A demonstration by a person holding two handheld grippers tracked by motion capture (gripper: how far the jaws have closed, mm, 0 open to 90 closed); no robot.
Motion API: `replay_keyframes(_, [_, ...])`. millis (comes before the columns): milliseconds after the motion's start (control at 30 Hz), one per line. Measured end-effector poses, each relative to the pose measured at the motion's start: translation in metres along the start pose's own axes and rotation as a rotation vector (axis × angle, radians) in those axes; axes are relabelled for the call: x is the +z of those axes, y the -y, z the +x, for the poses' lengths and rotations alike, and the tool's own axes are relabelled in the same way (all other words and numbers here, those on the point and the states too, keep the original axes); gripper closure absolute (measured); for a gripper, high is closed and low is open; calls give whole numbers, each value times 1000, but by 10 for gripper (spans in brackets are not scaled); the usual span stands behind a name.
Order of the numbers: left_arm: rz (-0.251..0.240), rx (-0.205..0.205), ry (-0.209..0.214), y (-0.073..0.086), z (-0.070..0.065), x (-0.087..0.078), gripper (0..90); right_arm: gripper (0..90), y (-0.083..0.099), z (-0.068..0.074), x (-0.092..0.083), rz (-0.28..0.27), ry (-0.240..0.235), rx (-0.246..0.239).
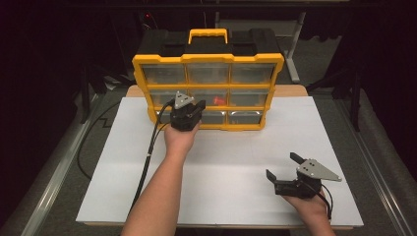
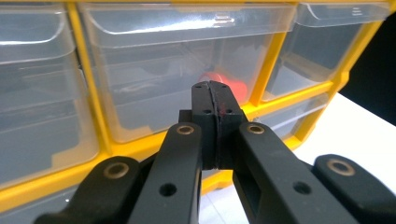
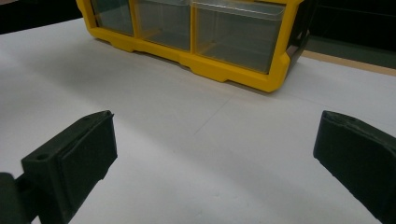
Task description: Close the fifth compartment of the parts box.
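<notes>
Drawer [image 2: 187,70] of clear plastic, the middle one in the middle row of the yellow organizer [image 1: 208,91], stands just ahead of your left gripper [image 2: 215,88], whose fingers [image 2: 204,112] are pressed fully together with nothing between them. A red object [image 2: 224,83] lies inside this drawer, directly behind the fingertips. To pull the drawer, you will likely need to open the fingers first, then bring them to the lip at the drawer's upper front edge, above the tips, and close on it squarely. Pull straight toward yourself so the drawer does not jam in the frame. Your right gripper [image 1: 283,172] rests well apart on the white counter [image 1: 236,162], fingers wide open and empty; it could steady the organizer if it slides.
</notes>
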State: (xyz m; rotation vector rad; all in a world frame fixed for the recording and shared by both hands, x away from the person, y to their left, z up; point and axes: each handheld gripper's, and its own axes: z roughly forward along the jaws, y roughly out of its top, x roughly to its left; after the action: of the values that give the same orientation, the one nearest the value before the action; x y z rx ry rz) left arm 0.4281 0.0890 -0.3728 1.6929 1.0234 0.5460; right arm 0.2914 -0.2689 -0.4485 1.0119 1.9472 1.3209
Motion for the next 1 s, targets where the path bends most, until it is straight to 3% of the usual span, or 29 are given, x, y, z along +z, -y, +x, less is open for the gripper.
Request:
replay_keyframes(400, [-16,7,53,26,9,-24,898,0,2,-1,2,12,0,-5])
replay_keyframes(633, [-33,-13,60,47,22,-48,898,0,2,0,2,17,9,-11])
replay_keyframes(1000, [-21,-6,53,84,46,-93,898,0,3,-2,2,28,23,-14])
